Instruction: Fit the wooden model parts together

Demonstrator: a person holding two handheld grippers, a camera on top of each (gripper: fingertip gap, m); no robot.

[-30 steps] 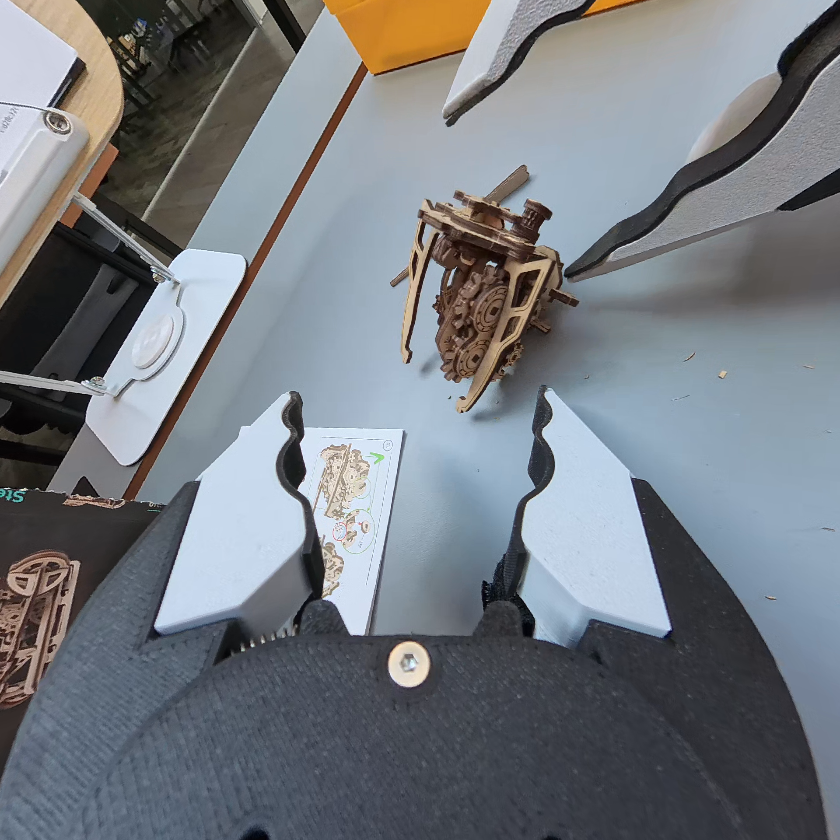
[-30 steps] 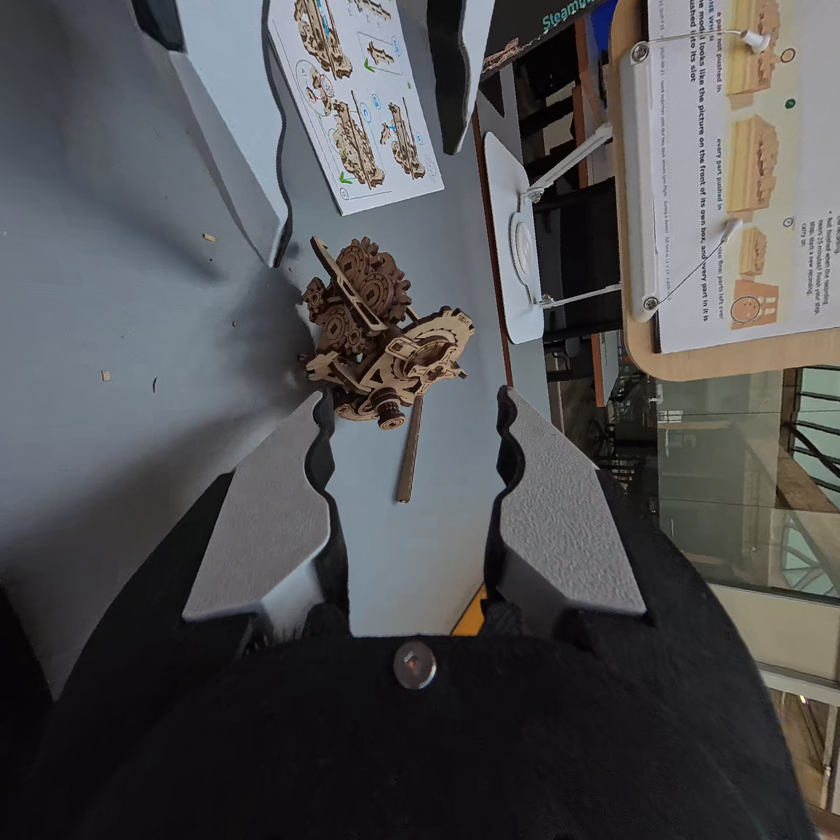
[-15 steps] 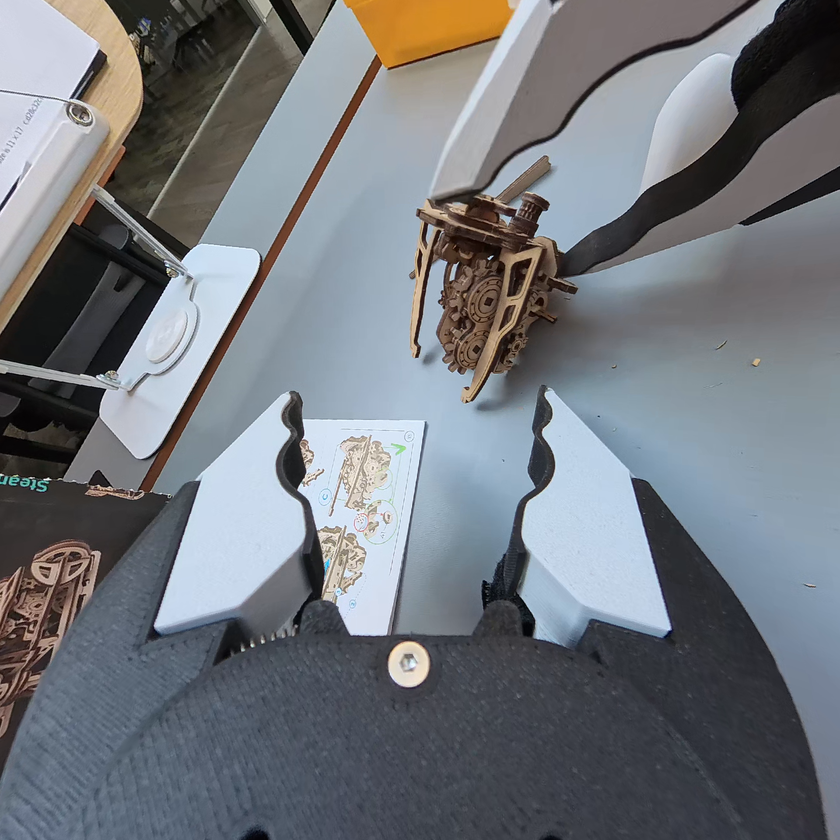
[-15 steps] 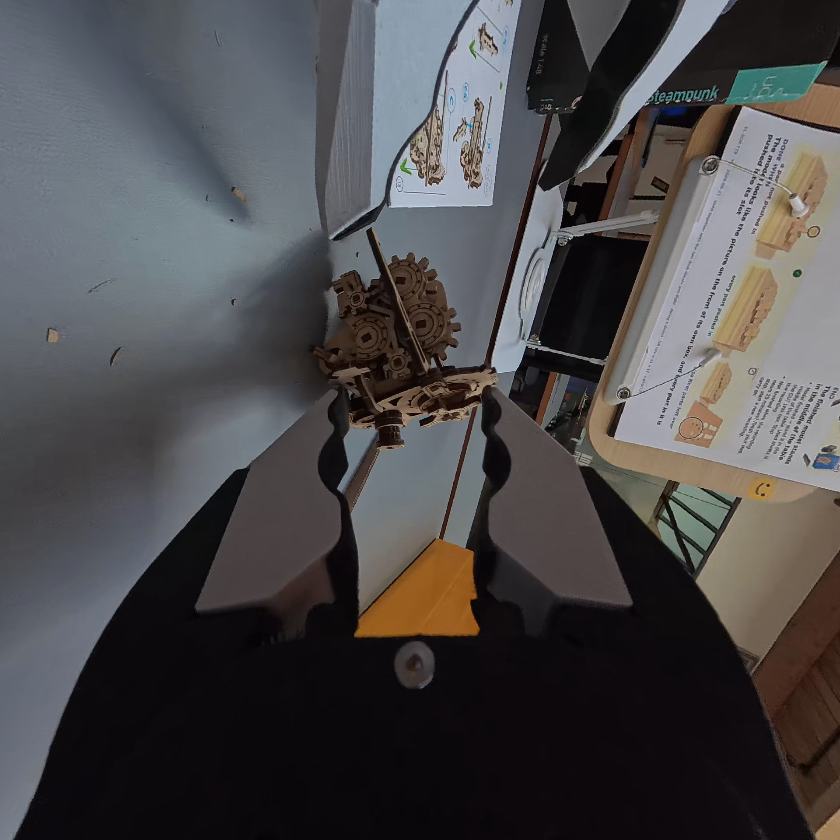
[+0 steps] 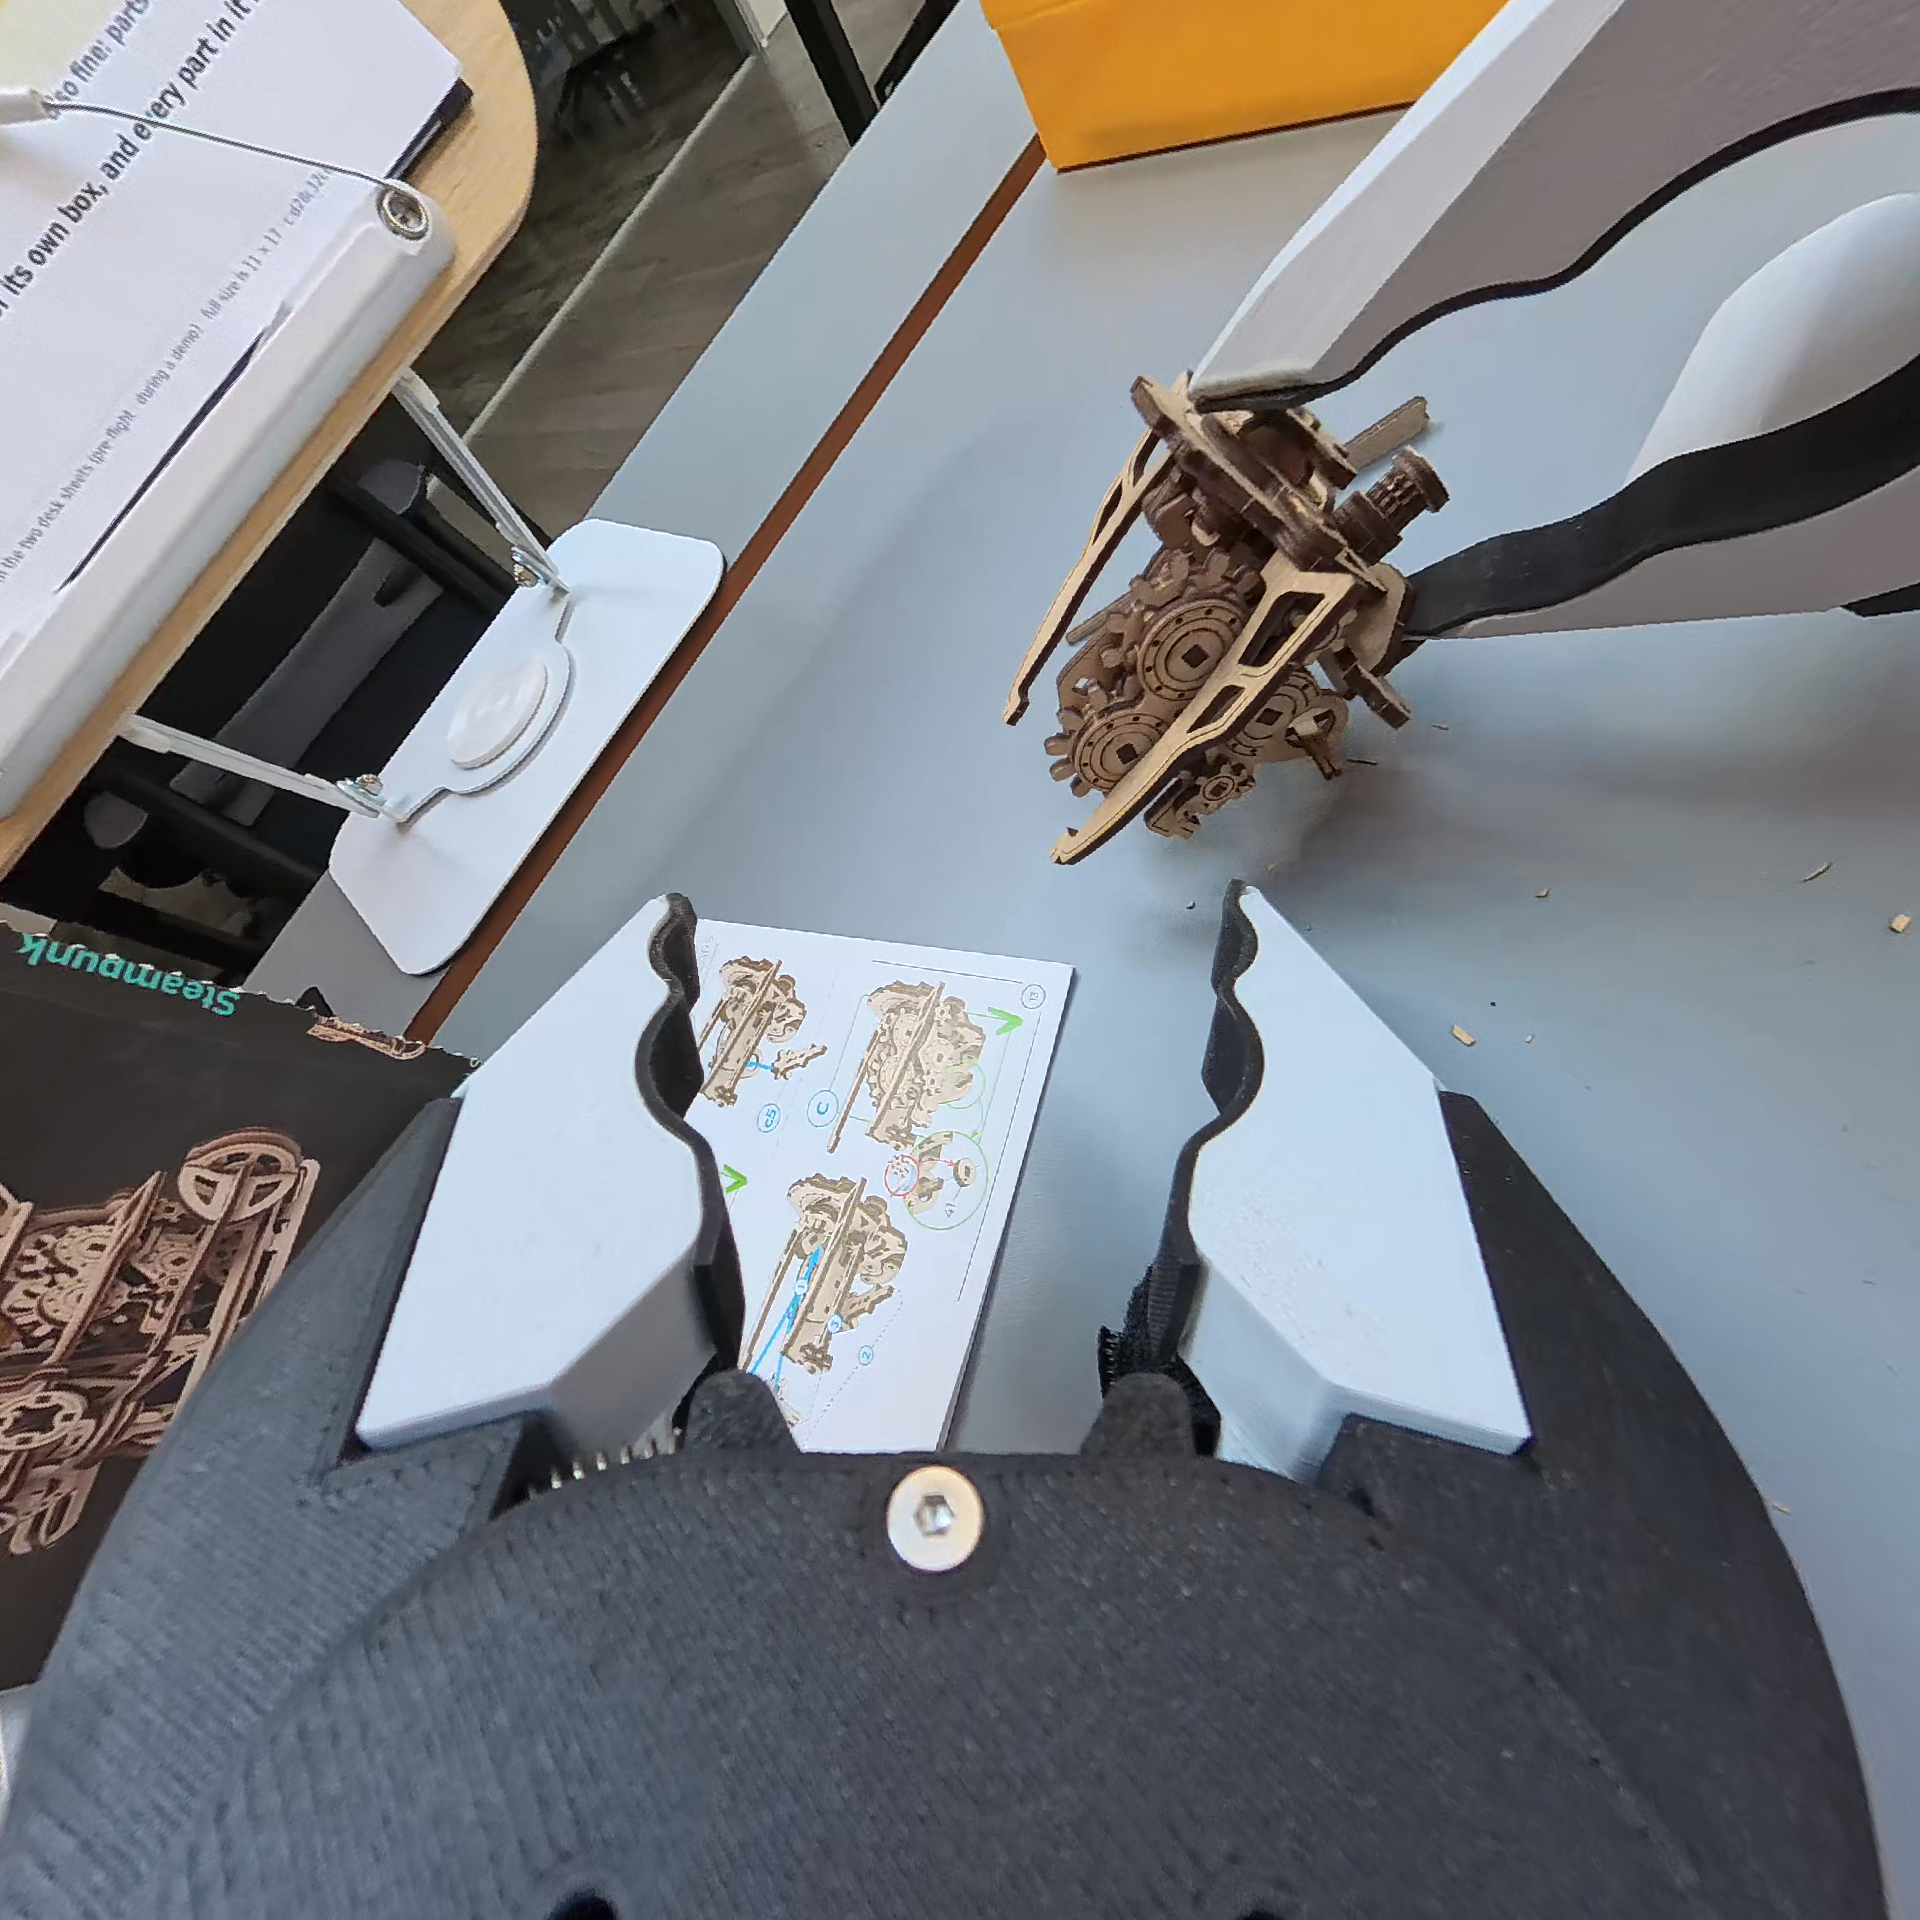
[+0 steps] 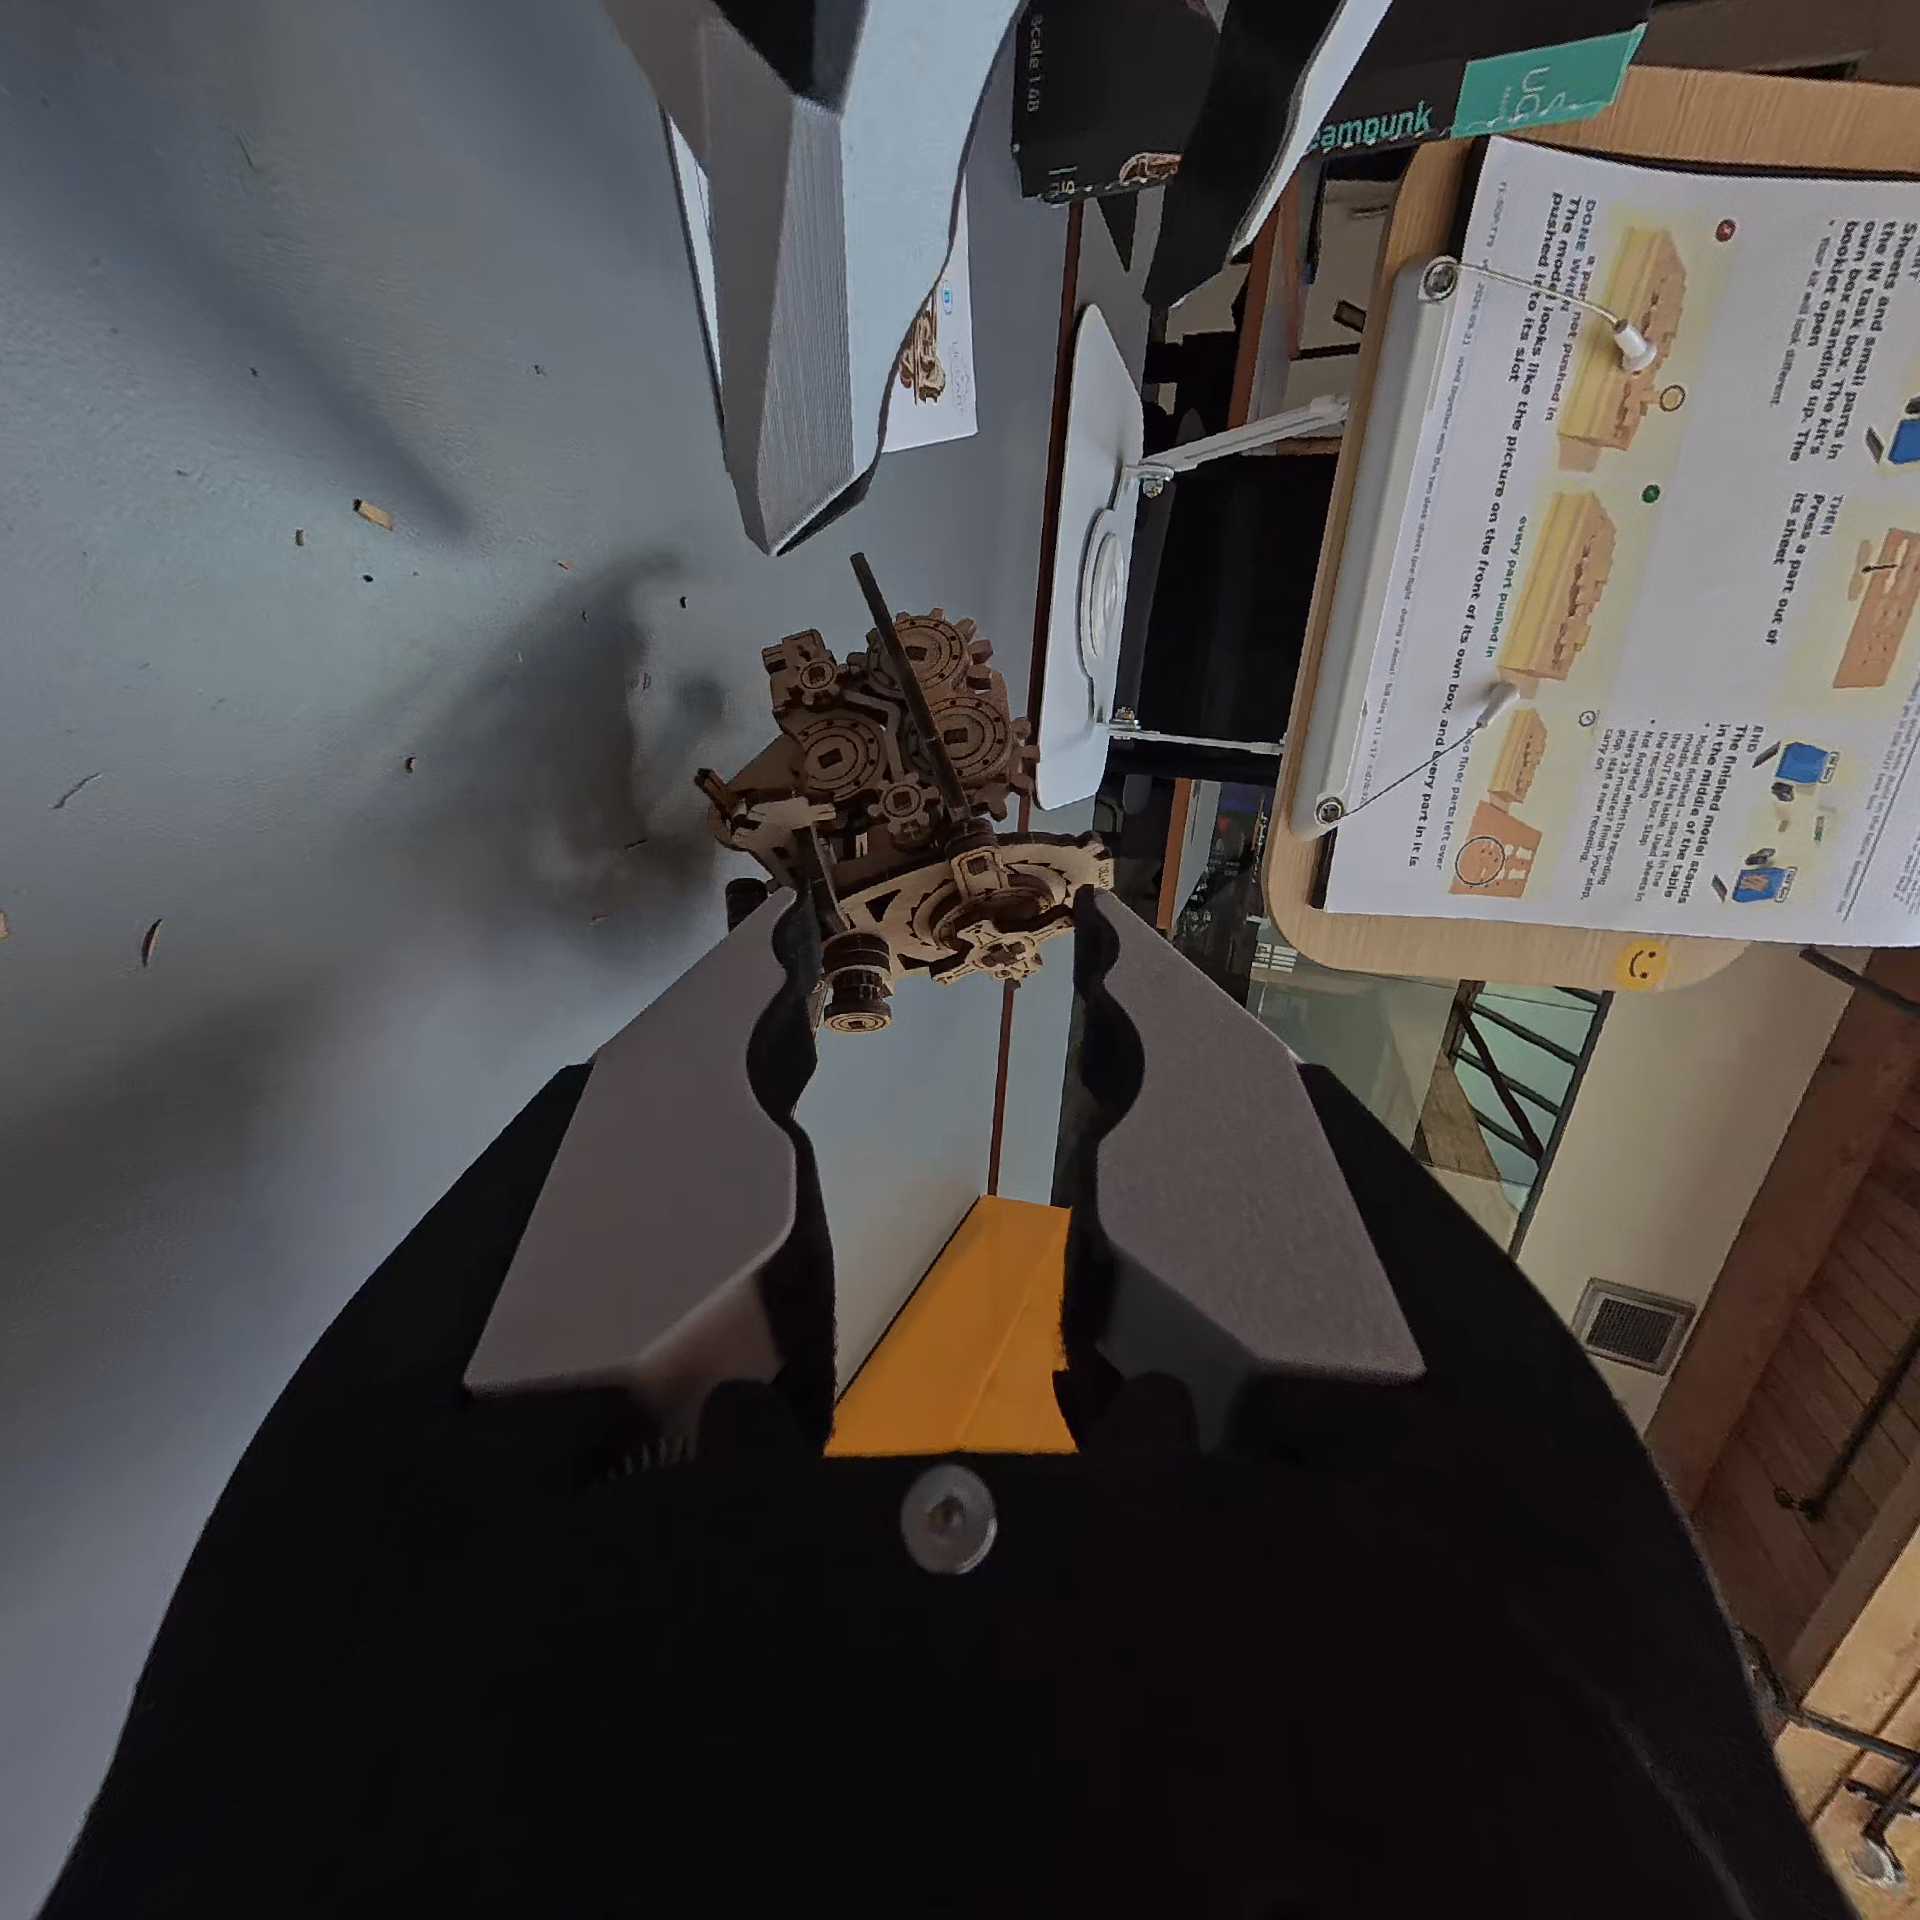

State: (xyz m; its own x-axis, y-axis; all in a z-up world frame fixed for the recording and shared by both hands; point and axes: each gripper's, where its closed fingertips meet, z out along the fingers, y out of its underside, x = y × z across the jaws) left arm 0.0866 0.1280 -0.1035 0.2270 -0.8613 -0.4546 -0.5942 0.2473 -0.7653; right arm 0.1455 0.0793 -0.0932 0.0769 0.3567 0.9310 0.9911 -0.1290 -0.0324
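Note:
The wooden gear model [image 5: 1216, 644] is a brown laser-cut frame with cogs. My right gripper [image 5: 1340, 499] is shut on its top plate and holds it tilted, seemingly just off the grey table [image 5: 831, 520]. In the right wrist view the model [image 6: 894, 790] sits between my right gripper's [image 6: 935, 909] fingertips, with its shadow off to the left. My left gripper [image 5: 956, 904] is open and empty, short of the model, above an instruction sheet [image 5: 894, 1143]. It also shows at the top of the right wrist view [image 6: 966, 416]. A thin wooden strip [image 5: 1387, 421] shows behind the model.
An orange box [image 5: 1195, 73] stands at the table's far edge. A black kit box [image 5: 125, 1247] lies at the left. A white stand base [image 5: 520, 727] holds a clipboard with paper [image 6: 1621, 540] beside the table. Wood chips [image 5: 1870, 914] dot the right side.
My right gripper has closed on the model's top and tipped and raised it. My left gripper has drawn back and left, so more of the instruction sheet shows.

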